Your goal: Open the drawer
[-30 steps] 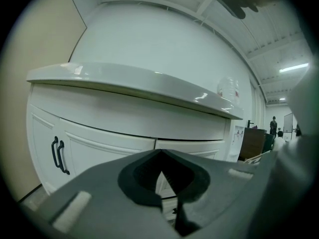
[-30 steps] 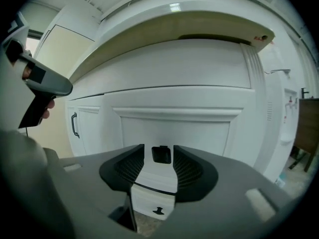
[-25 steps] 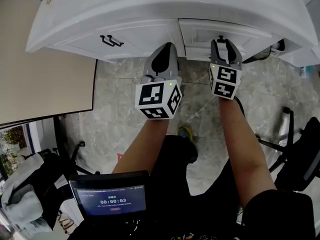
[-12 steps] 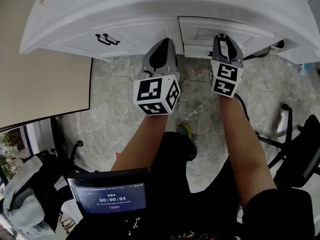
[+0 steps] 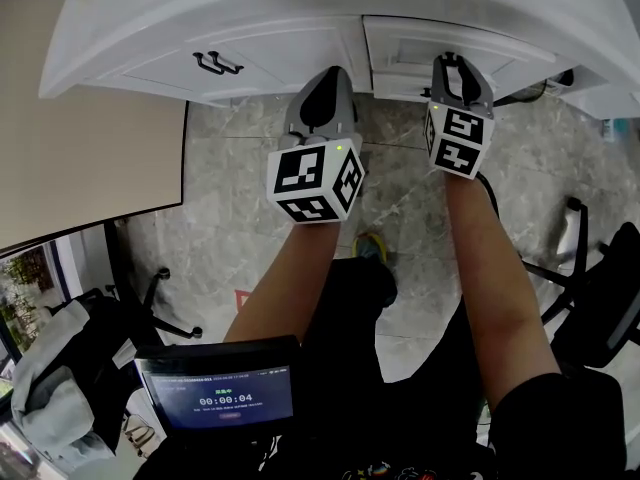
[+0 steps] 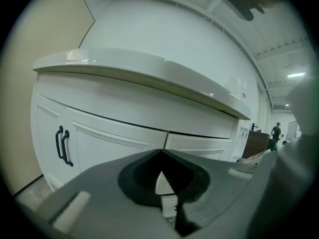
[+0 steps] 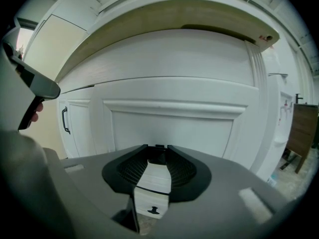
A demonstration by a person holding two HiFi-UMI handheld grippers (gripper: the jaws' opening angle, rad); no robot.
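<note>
A white cabinet surface (image 5: 200, 8) overhangs the marbled floor (image 5: 230, 188). The left hand-held gripper (image 6: 160, 154) is pinched together, empty; the right hand-held gripper (image 7: 158, 152) clamps the dark knob (image 7: 158, 157) of the drawer (image 5: 420, 40).

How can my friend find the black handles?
Start at the big white cabinet under its curved countertop. Toward the left of its front sits a pair of black handles. They are two thin bars side by side, the only dark marks on that plain white stretch.
</note>
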